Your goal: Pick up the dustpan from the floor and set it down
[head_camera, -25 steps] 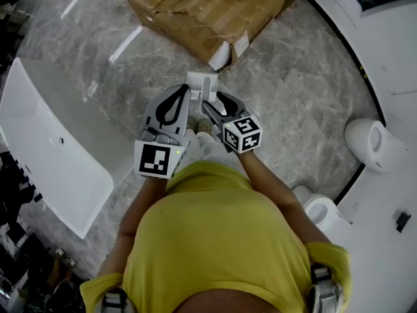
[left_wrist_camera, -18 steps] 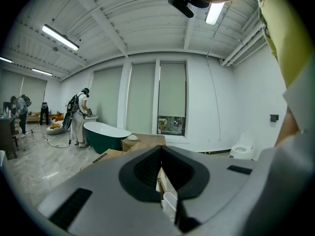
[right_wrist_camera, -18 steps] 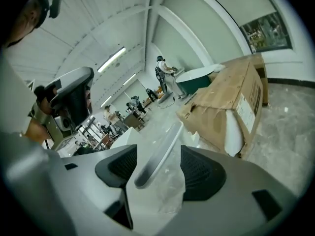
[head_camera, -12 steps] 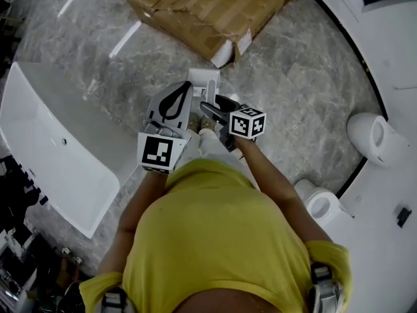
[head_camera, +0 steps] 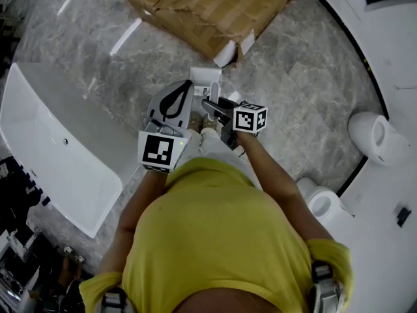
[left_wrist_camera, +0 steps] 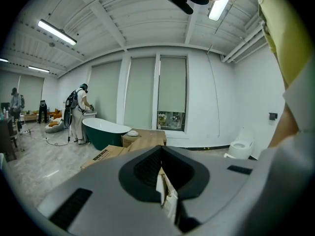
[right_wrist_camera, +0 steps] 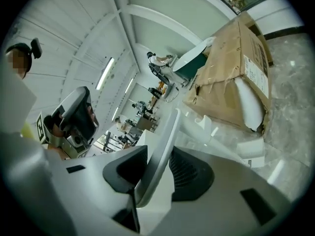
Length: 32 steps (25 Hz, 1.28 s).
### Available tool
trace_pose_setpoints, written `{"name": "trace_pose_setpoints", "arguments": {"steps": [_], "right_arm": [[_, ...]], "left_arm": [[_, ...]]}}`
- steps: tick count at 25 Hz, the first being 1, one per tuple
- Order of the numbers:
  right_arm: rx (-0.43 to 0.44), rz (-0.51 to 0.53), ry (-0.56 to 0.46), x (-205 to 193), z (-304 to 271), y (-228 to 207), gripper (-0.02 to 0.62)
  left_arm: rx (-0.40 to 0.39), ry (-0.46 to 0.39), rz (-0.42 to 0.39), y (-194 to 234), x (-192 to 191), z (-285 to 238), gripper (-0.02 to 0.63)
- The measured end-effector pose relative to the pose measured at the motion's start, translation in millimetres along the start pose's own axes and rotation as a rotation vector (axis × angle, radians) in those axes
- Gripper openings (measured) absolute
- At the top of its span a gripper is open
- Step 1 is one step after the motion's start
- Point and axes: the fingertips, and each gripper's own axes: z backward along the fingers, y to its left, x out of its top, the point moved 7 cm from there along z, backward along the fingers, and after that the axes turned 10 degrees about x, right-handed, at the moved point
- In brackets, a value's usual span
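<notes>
A white dustpan point(head_camera: 204, 79) stands on the marble floor just ahead of the person's feet, its handle point(right_wrist_camera: 166, 136) rising toward me. My right gripper point(head_camera: 214, 105) is at that handle. In the right gripper view the handle runs between the jaws of that gripper point(right_wrist_camera: 156, 156), which are closing, and it fills the gap between the dark pads. My left gripper point(head_camera: 187, 86) hovers just left of the dustpan. In the left gripper view its tips point(left_wrist_camera: 161, 150) meet, with nothing between them.
A large cardboard box point(head_camera: 202, 8) lies on the floor beyond the dustpan. A white bathtub point(head_camera: 52, 142) sits at the left, and toilets point(head_camera: 374, 139) stand at the right by the white wall. Far off, a person point(left_wrist_camera: 78, 112) stands by a green tub point(left_wrist_camera: 106, 132).
The right gripper has rolled so its marker cube faces more upward, and has moved forward onto the dustpan handle. The left gripper has edged forward slightly.
</notes>
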Motion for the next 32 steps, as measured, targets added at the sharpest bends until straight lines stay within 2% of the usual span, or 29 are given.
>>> {"name": "trace_pose_setpoints", "arguments": {"steps": [3, 9, 20, 32], "right_arm": [[-0.002, -0.032, -0.014, 2, -1, 2, 0.141], [0.012, -0.028, -0.06, 12, 4, 21, 0.146], [0.091, -0.026, -0.142, 31, 35, 99, 0.153], [0.11, 0.01, -0.2, 32, 62, 162, 0.152]], "left_arm": [[-0.002, 0.001, 0.003, 2, -1, 0, 0.0], [-0.01, -0.003, -0.002, 6, -2, 0, 0.0], [-0.051, -0.009, 0.008, -6, -3, 6, 0.0], [-0.101, -0.015, -0.002, -22, -3, 14, 0.0]]}}
